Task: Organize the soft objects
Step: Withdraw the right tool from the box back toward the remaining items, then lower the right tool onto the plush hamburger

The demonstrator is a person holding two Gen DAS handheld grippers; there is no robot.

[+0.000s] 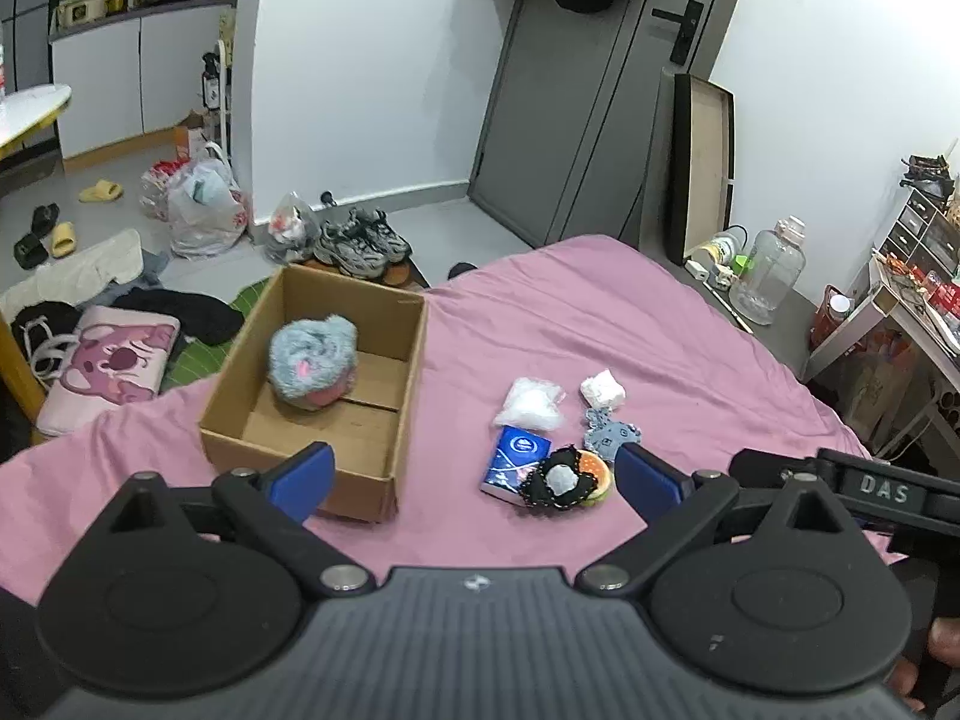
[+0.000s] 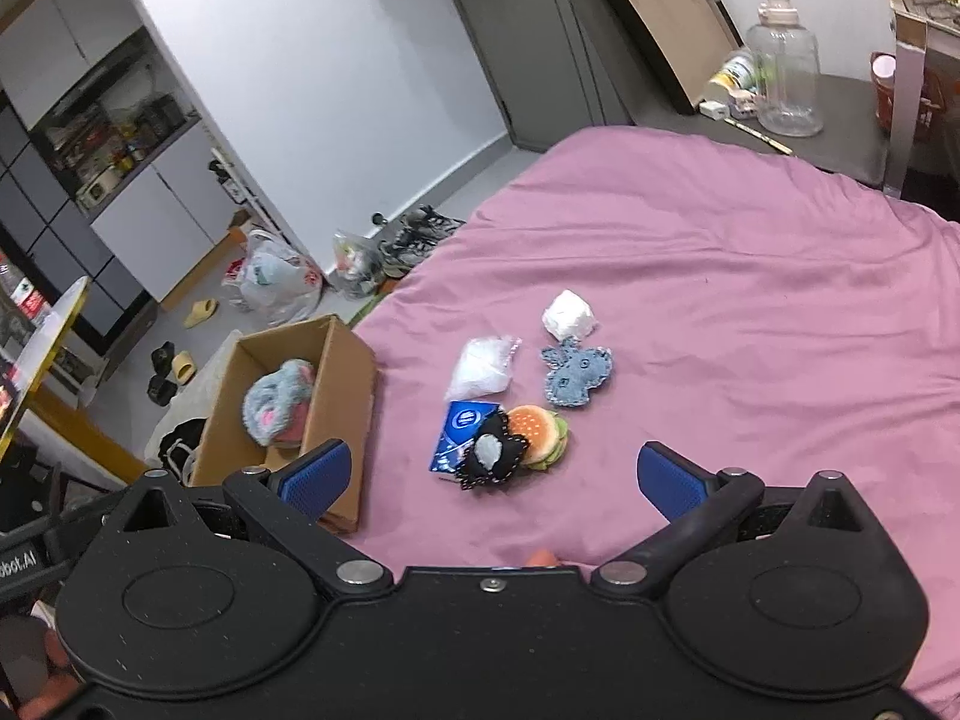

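Observation:
An open cardboard box [image 1: 414, 330] [image 2: 342, 384] sits on the pink bed [image 1: 630, 312] [image 2: 750, 300] with a fluffy grey-and-pink plush [image 1: 312, 360] [image 2: 279, 402] inside. To its right lie a clear bag of white stuffing [image 1: 531, 405] [image 2: 483, 363], a white soft cube [image 1: 602, 389] [image 2: 567, 315], a denim plush [image 1: 612, 435] [image 2: 576, 378], a blue packet [image 1: 513, 462] [image 2: 459, 435], a black plush [image 1: 558, 480] [image 2: 489, 456] and a burger plush [image 1: 600, 477] [image 2: 540, 435]. My left gripper [image 1: 474, 477] is open and empty, just short of the pile. My right gripper [image 2: 492, 477] is open and empty, near the black plush.
The floor beyond the bed holds sneakers [image 1: 360, 243], plastic bags [image 1: 204, 204], slippers [image 1: 99, 191] and a pink pillow [image 1: 111, 363]. A clear jug [image 1: 768, 270] [image 2: 783, 72] stands on a grey surface to the right, next to a leaning board [image 1: 702, 162].

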